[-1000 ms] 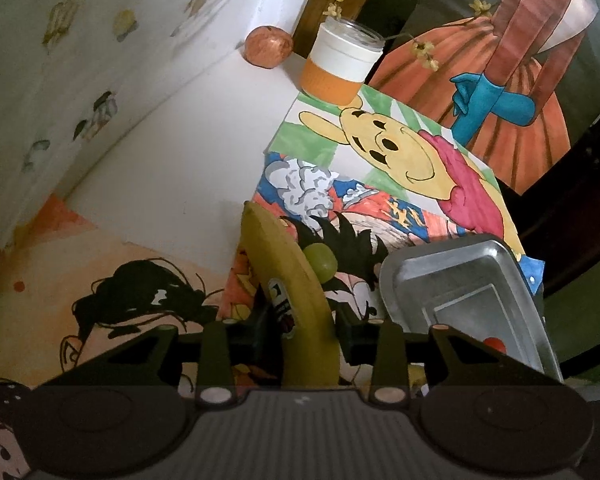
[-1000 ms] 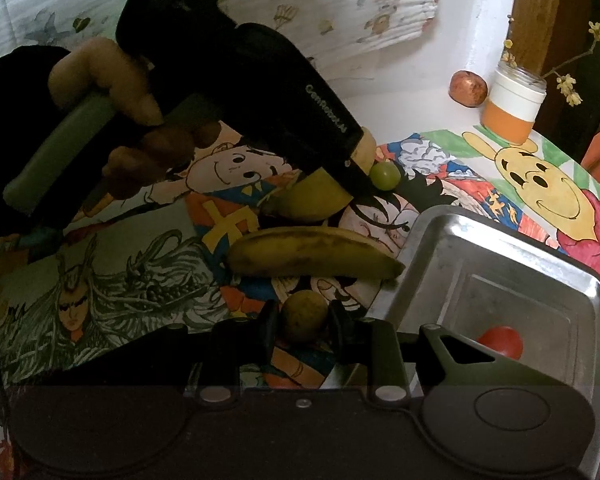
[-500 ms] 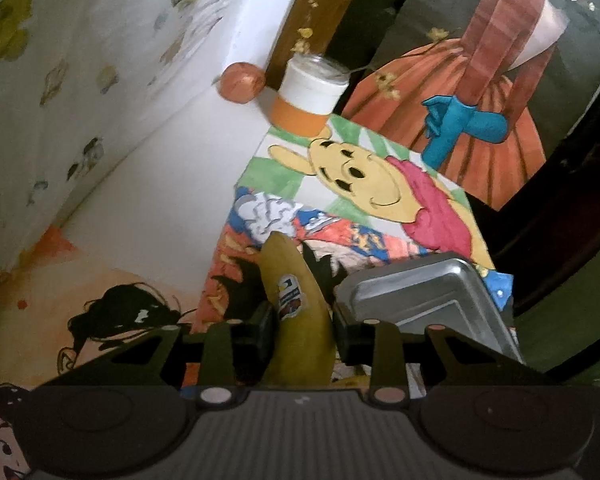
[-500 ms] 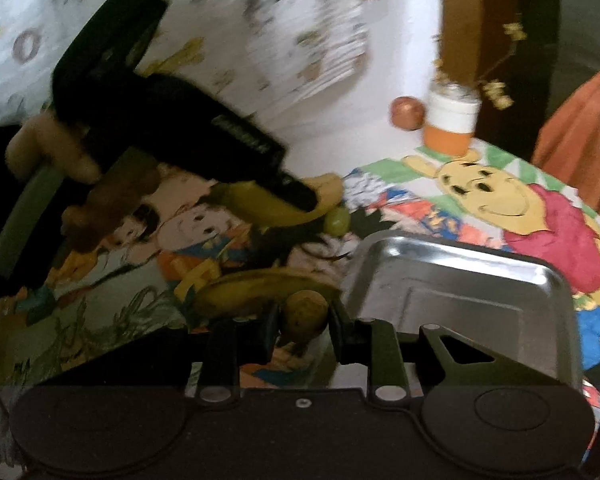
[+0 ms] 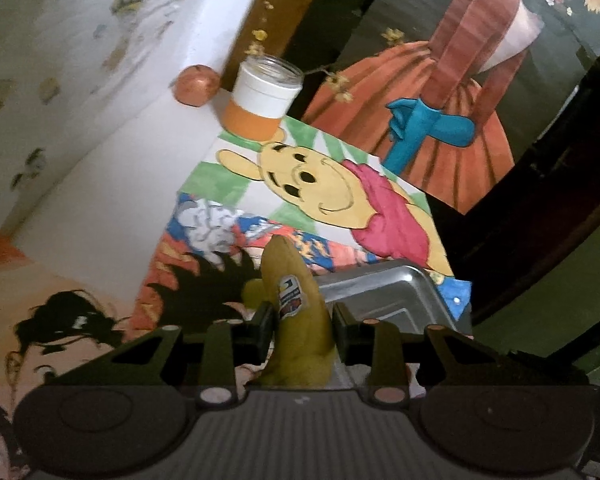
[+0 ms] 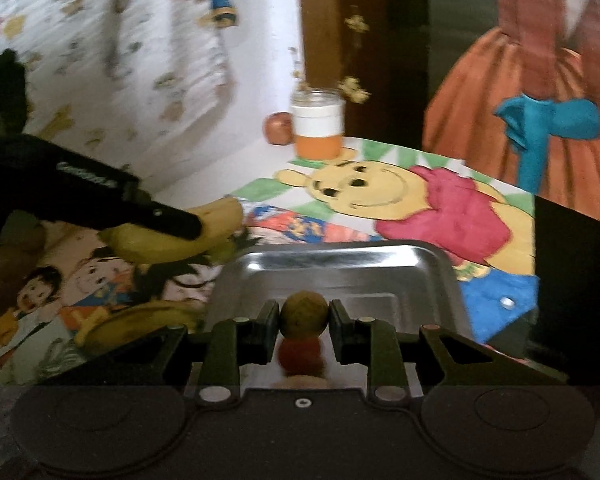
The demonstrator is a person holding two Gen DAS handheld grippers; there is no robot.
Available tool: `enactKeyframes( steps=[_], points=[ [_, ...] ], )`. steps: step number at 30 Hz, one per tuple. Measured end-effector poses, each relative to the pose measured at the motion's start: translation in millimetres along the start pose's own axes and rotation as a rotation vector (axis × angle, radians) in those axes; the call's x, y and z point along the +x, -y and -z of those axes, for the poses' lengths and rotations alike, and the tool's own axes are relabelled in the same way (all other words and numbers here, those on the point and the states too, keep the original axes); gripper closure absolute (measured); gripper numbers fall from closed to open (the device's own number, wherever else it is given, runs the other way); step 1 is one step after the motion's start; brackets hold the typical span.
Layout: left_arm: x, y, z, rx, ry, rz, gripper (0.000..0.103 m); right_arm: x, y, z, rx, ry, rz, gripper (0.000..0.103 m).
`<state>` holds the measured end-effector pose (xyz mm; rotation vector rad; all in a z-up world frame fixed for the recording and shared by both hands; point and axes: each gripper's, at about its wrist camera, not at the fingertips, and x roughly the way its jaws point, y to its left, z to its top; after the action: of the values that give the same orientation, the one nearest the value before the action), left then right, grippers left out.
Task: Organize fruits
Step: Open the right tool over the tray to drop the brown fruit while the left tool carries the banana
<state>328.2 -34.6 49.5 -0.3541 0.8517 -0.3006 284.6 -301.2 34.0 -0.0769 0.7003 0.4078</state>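
Note:
My left gripper (image 5: 300, 320) is shut on a yellow banana (image 5: 296, 312) with a sticker, held above the mat just left of the metal tray (image 5: 384, 288). A green grape (image 5: 254, 294) lies behind the banana. In the right wrist view my right gripper (image 6: 303, 316) is shut on a small round yellow-brown fruit (image 6: 303, 316), held over the metal tray (image 6: 340, 272). A red fruit (image 6: 300, 356) lies in the tray below it. The left gripper (image 6: 100, 196) with its banana (image 6: 204, 232) shows at the left. A second banana (image 6: 140, 318) lies on the mat.
An orange-and-white jar (image 5: 264, 100) with dried flowers and a red apple (image 5: 196, 85) stand at the table's far corner by the wall. Cartoon mats (image 5: 320, 184) cover the table. The table's right edge drops off beside the tray.
Both grippers have lifted their fruits. The right one has carried the round fruit from beside the tray to over it. The left one has moved the banana up towards the tray.

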Motion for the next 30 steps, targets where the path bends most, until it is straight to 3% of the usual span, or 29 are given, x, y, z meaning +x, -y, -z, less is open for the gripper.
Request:
enactKeyframes(
  steps=[13, 19, 30],
  points=[
    [32, 32, 16, 0.04, -0.063, 0.076, 0.069, 14, 25, 17, 0.093, -0.042, 0.083, 0.074],
    [49, 39, 24, 0.001, -0.061, 0.11, 0.069, 17, 29, 21, 0.11, -0.048, 0.1, 0.074],
    [61, 41, 33, 0.006, -0.082, 0.113, 0.068, 13, 34, 24, 0.148, -0.044, 0.121, 0.071]
  ],
)
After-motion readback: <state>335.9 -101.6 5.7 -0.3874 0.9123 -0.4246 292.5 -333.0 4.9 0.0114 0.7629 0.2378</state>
